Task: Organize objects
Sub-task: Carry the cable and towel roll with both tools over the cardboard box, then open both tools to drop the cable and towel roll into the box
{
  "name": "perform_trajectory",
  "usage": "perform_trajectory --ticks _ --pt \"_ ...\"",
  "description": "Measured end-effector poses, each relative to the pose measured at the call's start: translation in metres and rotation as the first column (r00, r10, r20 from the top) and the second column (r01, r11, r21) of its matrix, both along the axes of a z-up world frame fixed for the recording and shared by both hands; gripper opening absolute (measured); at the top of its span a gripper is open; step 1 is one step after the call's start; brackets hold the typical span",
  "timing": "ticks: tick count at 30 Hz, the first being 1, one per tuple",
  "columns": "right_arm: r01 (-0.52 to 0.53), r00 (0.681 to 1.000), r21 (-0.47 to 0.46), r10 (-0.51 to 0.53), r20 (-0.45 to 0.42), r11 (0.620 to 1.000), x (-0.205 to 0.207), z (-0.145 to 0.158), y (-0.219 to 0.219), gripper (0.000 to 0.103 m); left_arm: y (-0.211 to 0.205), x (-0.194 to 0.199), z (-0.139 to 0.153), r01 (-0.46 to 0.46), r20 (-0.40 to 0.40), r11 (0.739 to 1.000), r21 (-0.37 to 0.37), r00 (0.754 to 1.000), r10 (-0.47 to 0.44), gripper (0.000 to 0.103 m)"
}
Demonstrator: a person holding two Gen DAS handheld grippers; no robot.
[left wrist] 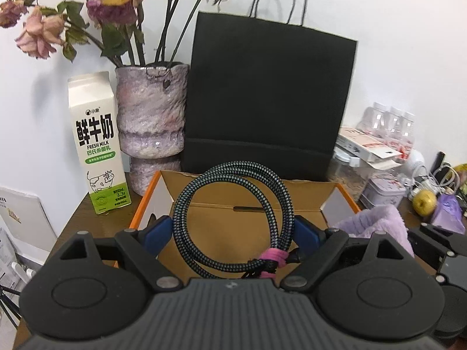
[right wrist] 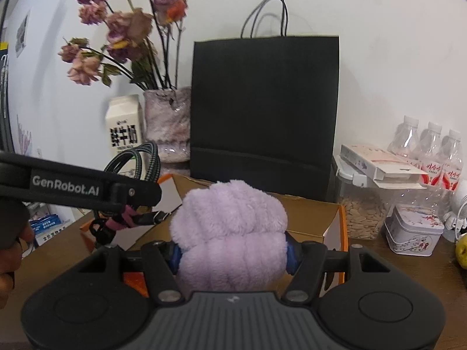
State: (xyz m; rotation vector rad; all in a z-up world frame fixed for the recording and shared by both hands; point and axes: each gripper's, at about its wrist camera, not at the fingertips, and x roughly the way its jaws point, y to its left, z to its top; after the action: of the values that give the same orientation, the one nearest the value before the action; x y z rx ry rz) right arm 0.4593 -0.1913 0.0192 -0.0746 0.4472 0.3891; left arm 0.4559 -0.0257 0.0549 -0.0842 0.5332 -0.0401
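A coiled black-and-grey braided cable (left wrist: 280, 192), bound with a pink tie, stands upright between the blue pads of my left gripper (left wrist: 233, 230), which is shut on it. It hangs over an open cardboard box with an orange rim (left wrist: 146, 201). My right gripper (right wrist: 232, 250) is shut on a rolled fluffy lilac towel (right wrist: 230, 227), held over the same box (right wrist: 315, 215) on its right half. In the right wrist view the left gripper (right wrist: 137, 201) comes in from the left with the cable (right wrist: 146, 157). The towel (left wrist: 376, 221) shows at the right of the left wrist view.
Behind the box, against the wall, stand a black paper bag (left wrist: 268, 102), a vase of dried roses (left wrist: 151, 122) and a milk carton (left wrist: 99, 145). To the right are water bottles (right wrist: 429, 151), a clear seed container (right wrist: 362, 215), a tin (right wrist: 414, 230) and a yellow fruit (left wrist: 424, 202).
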Motion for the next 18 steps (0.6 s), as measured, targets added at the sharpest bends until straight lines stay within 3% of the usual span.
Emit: perform_trajectory --ticks 12,18 --pt "0.046 0.998 0.006 -0.046 -0.03 0.999 0.038 -0.023 0.0 0.06 0.011 0.04 -0.029 -0.068 0.029 0.997 -0.046 0.997 0.069 0.089" --pt "0.058 0.998 -0.004 -0.058 -0.039 0.998 0.045 -0.03 0.0 0.06 0.011 0.051 -0.037 -0.052 -0.002 0.998 -0.033 0.999 0.052 0.089"
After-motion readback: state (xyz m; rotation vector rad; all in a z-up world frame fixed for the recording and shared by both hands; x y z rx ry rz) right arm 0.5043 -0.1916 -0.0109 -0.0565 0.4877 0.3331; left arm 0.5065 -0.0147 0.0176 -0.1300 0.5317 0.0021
